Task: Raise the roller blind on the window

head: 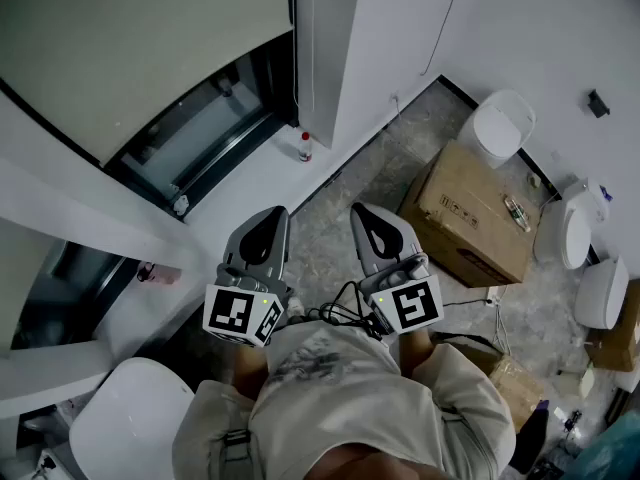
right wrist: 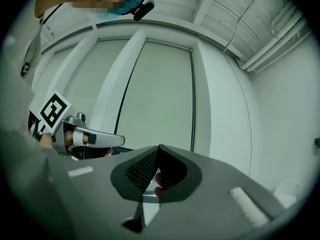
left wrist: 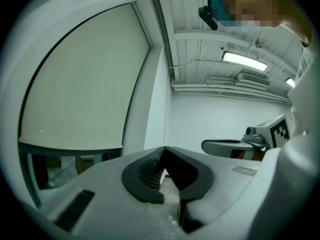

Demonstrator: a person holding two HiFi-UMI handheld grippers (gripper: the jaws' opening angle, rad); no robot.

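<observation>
Roller blind (head: 130, 58), cream fabric, is drawn down over most of the window at the left of the room. Its lower edge stops short of the sill and leaves a strip of dark glass (head: 205, 133) uncovered. The left gripper view shows the same blind (left wrist: 80, 79) filling the frame's upper left, with the glass strip beneath it.

Left tongs (head: 268, 216), grey plastic with black ribbed pads, are pressed together at the tips with nothing between them (left wrist: 164, 151). Right tongs (head: 378, 218) likewise stand with tips meeting and nothing gripped (right wrist: 159, 149). Both are held level and side by side before the person's chest, apart from the blind. Each carries a cube with black-and-white square markers.

Writing: the brown cardboard box (head: 470, 213) on the floor bears dark print and a label, too small to read. No other lettering can be made out.

Room: white window sill (head: 250, 183) carrying a small clear bottle with a red cap (head: 305, 146). Grey mottled stone floor (head: 340, 218). White walls, with a white ribbed ceiling and a lit strip lamp (left wrist: 245, 61). Several white rounded fixtures (head: 503, 123) stand along the right wall.
</observation>
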